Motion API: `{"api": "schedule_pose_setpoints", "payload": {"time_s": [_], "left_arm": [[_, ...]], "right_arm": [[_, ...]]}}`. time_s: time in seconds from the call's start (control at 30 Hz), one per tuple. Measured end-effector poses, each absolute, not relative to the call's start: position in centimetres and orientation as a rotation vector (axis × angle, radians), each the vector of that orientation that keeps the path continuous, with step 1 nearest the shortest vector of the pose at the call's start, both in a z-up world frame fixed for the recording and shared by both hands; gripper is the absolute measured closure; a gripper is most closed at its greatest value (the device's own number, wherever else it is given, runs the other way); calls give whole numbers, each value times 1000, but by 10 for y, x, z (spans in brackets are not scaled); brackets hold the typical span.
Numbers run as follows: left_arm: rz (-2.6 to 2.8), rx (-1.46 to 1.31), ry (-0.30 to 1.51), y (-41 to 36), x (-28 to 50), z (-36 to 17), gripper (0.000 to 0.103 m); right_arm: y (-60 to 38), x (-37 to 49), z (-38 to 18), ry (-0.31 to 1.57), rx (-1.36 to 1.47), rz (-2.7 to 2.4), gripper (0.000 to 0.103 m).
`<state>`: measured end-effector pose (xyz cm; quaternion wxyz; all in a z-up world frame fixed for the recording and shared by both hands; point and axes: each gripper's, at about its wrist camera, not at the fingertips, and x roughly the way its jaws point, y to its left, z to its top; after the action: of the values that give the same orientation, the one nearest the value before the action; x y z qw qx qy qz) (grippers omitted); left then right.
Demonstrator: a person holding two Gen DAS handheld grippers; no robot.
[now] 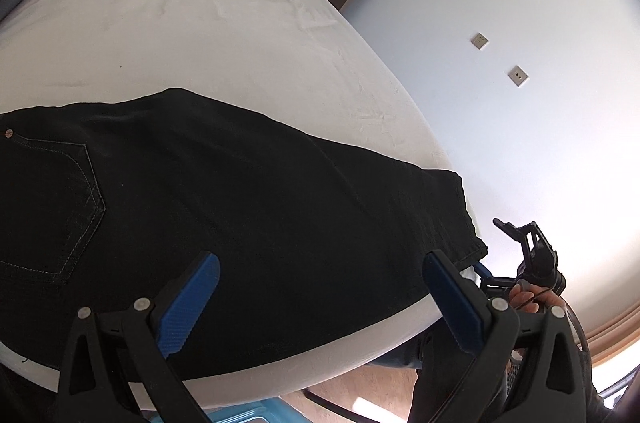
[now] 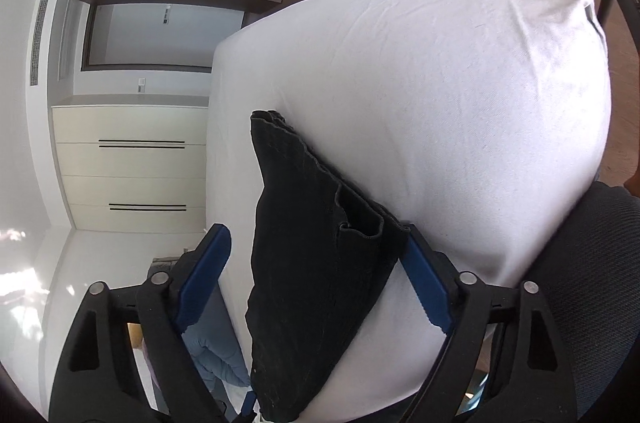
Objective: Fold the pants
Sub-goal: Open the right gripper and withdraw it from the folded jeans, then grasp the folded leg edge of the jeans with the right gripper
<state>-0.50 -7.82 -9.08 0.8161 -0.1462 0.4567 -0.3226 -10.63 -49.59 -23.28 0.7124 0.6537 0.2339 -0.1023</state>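
Black jeans (image 1: 248, 215) lie flat along the near edge of a white bed (image 1: 180, 35), back pocket at the left, leg hems at the right. My left gripper (image 1: 320, 287) is open just above the legs, empty. My right gripper (image 2: 316, 255) is open at the leg end of the jeans (image 2: 316, 263), its blue fingers (image 2: 204, 275) on either side of the hems, which lie between them. The right gripper also shows in the left wrist view (image 1: 532, 263), beside the hems at the bed's edge.
The white bed (image 2: 460, 103) fills most of both views. A pale wall with two switch plates (image 1: 518, 76) is beyond the bed's right edge. Cream drawers (image 2: 136, 167) stand behind. A dark chair back (image 2: 592, 283) is at the right.
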Motion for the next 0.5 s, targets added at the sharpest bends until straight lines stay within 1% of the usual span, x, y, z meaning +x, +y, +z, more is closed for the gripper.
{"api": "schedule_pose_setpoints", "payload": {"time_s": [0.03,0.07,0.1,0.13,0.2,0.37,0.5], "left_arm": [[-686,-314,973,-78,-5,-90,0],[-683,-312,975,-79,-5,-90,0],[-678,-306,977,-80,-5,-91,0],[-671,-300,981,-81,-6,-92,0],[-665,-299,992,-80,-6,-94,0],[-646,-278,994,-81,-5,-94,0],[-609,-226,996,-88,-3,-94,0]], "right_arm": [[-496,-110,-231,519,1463,-208,39],[-495,-106,-235,519,1479,-189,50],[-495,-107,-236,519,1490,-182,55],[-495,-105,-241,513,1503,-179,57],[-496,-107,-247,481,1546,-173,63],[-497,-109,-253,418,1587,-165,72],[-497,-109,-254,414,1574,-189,87]]}}
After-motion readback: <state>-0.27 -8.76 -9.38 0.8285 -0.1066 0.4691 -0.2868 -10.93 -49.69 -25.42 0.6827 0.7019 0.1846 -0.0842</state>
